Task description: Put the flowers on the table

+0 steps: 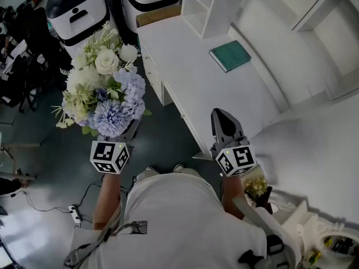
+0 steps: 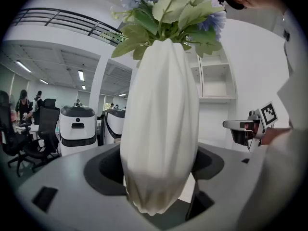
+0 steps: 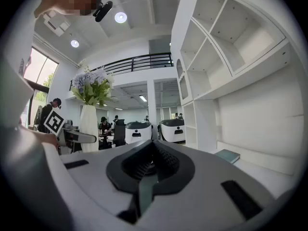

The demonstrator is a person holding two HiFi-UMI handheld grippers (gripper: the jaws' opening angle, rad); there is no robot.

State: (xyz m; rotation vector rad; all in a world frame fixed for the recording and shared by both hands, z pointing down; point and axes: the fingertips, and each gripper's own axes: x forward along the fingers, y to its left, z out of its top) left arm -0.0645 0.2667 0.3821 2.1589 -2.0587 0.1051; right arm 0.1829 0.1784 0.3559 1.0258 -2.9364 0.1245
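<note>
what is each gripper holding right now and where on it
The left gripper grips the vase of flowers around its lower body, near the base. The right gripper is shut and holds nothing.

An open office, this: black desk chairs [image 2: 47, 126] and people [image 2: 22, 102] out beyond the white table [image 1: 190, 88], built-in shelves [image 3: 216, 44] rising over it, a balcony railing [image 3: 139, 61] high behind it.
</note>
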